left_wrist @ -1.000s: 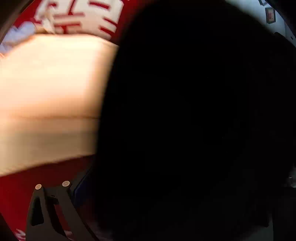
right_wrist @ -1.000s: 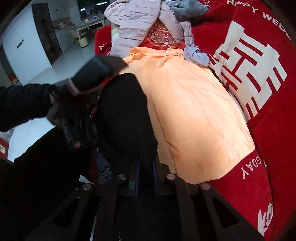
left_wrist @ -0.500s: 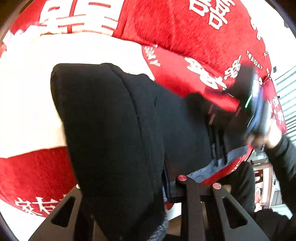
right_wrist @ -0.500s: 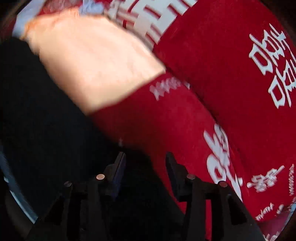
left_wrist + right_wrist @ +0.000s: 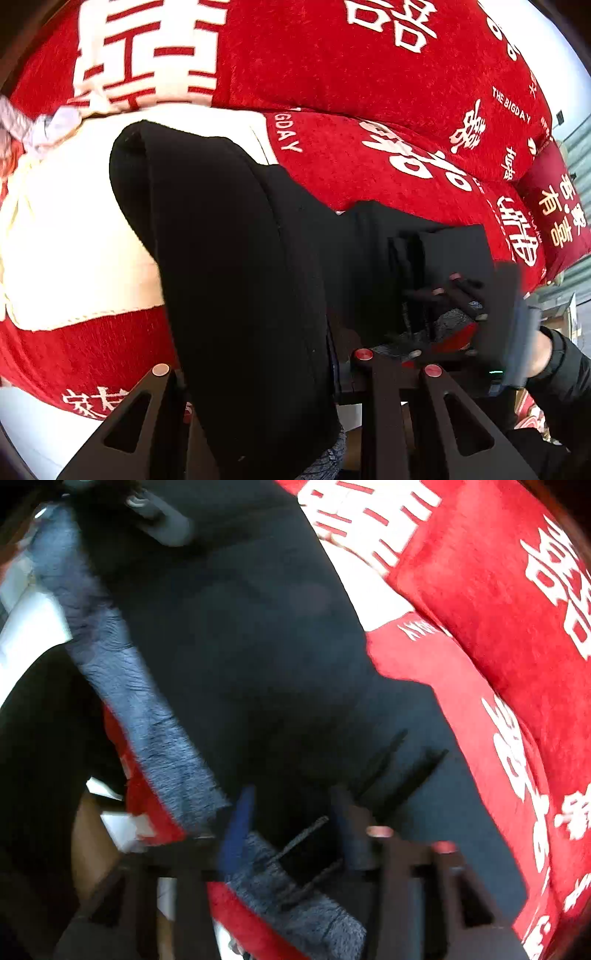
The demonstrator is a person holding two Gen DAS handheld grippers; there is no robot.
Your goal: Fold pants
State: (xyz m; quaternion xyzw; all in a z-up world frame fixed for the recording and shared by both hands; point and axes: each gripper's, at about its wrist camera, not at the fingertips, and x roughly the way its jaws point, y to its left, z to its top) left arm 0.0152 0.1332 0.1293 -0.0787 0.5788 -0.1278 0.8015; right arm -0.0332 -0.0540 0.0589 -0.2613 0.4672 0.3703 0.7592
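The black pants (image 5: 229, 258) with a grey lining hang in a thick fold over the red sofa seat. My left gripper (image 5: 255, 369) is shut on that fold near its lower end and holds it raised. In the same view, blurred, my right gripper (image 5: 454, 291) sits at the pants' far end, with a person's hand (image 5: 532, 354) behind it. In the right wrist view the pants (image 5: 258, 627) spread below my right gripper (image 5: 291, 812). Its jaws are opening, and the grey-lined edge (image 5: 155, 716) lies between them without the pads pressing on it.
A red sofa cover (image 5: 369, 74) with white characters runs across the backrest and seat. A cream blanket (image 5: 74, 229) lies on the seat under the pants. A lilac garment (image 5: 48, 125) is bunched at the left, and a red cushion (image 5: 557, 206) stands at the right.
My left gripper has shut on the pants fold and risen with it. My right gripper let go of the cloth, opened, and swung down along the pants to their other end.
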